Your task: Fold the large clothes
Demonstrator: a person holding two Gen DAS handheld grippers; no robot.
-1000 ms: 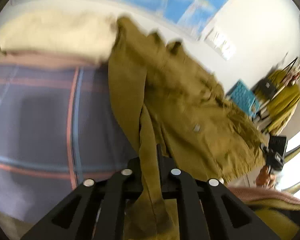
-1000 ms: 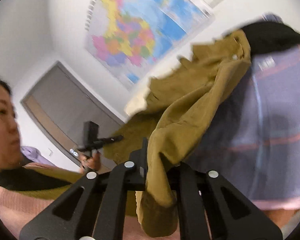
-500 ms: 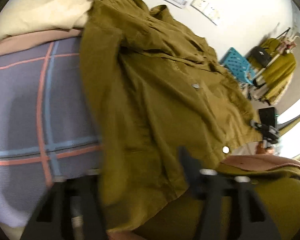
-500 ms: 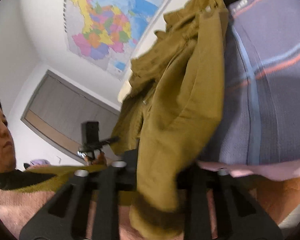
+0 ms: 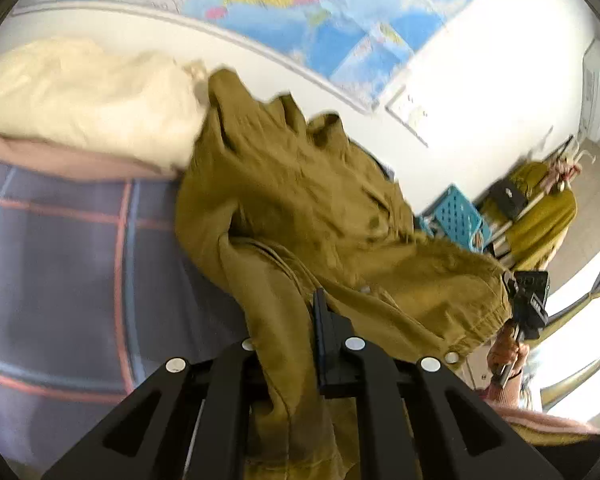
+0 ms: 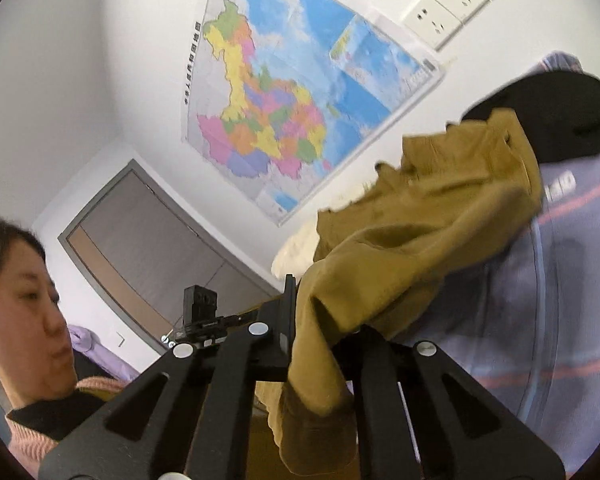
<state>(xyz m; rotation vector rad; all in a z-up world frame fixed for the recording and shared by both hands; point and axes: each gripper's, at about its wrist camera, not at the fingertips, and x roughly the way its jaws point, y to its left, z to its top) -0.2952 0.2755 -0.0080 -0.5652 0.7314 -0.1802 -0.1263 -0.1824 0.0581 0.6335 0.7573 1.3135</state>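
An olive-brown jacket (image 5: 320, 216) hangs lifted over the plaid purple bed cover (image 5: 60, 272). My left gripper (image 5: 288, 332) is shut on one edge of the jacket, and cloth drapes down between its fingers. My right gripper (image 6: 320, 328) is shut on another part of the same jacket (image 6: 420, 220), which bunches up and trails down over the fingers. The far end of the jacket reaches toward the pillow end of the bed. The right gripper (image 5: 528, 304) also shows in the left wrist view, at the jacket's far edge.
A cream pillow (image 5: 88, 96) lies at the head of the bed. A wall map (image 6: 292, 92) hangs behind. A blue crate (image 5: 456, 216) and a clothes rack (image 5: 540, 204) stand at the right. The person's face (image 6: 24, 308) is close at the left. A black garment (image 6: 560, 116) lies on the bed.
The jacket lay spread flatter over the bed half a second ago. Both grippers have risen and tilted up since, lifting and bunching it, as they did a second ago.
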